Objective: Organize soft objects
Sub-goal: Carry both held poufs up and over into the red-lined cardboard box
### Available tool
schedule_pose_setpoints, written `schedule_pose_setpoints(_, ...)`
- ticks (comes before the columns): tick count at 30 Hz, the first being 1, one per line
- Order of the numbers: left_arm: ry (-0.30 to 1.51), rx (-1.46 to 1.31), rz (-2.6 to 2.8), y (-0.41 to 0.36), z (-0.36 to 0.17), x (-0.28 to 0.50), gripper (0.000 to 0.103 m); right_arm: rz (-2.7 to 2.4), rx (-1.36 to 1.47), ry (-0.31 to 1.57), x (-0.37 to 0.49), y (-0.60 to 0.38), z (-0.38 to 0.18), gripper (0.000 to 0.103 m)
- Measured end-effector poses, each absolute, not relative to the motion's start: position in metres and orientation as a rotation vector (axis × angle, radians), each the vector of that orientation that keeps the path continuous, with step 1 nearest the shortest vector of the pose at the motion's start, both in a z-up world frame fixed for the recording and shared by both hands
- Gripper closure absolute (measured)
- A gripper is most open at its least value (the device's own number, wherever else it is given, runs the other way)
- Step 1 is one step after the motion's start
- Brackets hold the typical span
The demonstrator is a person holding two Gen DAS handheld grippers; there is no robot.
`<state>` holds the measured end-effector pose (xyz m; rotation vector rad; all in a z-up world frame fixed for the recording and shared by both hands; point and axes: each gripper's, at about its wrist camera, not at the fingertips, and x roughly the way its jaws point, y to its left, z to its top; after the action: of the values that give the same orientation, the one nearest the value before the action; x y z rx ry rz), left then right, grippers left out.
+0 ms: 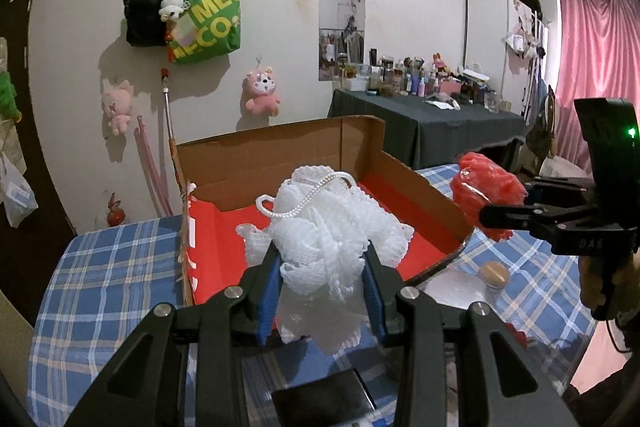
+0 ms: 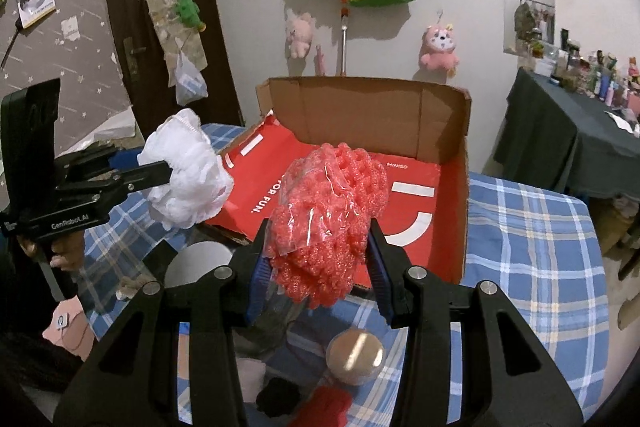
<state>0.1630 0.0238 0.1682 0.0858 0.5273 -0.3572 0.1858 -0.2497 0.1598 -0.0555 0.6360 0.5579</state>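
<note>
2 handheld grippers hang above a bed covered in a blue plaid sheet [image 1: 100, 279], each clamped on a soft bundle. The left gripper [image 1: 322, 283] has its jaws closed part-way around a white mesh puff [image 1: 320, 227], the blue pads [image 1: 267, 297] pressing into both sides; a white cord loop lies across the puff's top. In the left wrist view the puff is held in the air in front of an open cardboard box [image 1: 280, 151] with a red lining, which sits on the sheet with its flap standing up at the back.

The right gripper [image 2: 316, 259] has its jaws likewise closed part-way on a red foam net [image 2: 326, 211] wrapped in clear plastic, raised at the near edge of the same box [image 2: 440, 123], whose red floor carries white lettering. From the left, that gripper [image 1: 504, 217] shows beside the box's right wall with the net [image 1: 486, 187] in its grip; from the right, the left gripper [image 2: 168, 173] holds the puff [image 2: 186, 175] off the box's left corner.

A round wooden-topped item [image 2: 355, 355] lies on the sheet below the right gripper. Pink plush toys [image 1: 262, 93] and a green tote [image 1: 208, 21] hang on the wall behind.
</note>
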Motion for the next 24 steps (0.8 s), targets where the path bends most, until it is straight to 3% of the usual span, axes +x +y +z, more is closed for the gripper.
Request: schedule_pose_setpoints(24,0.704,0.218,-0.413,-0.008,0.147,0.272,0.064,0.6,-0.096,0.929,0.307,-0.222,0.13,0.061)
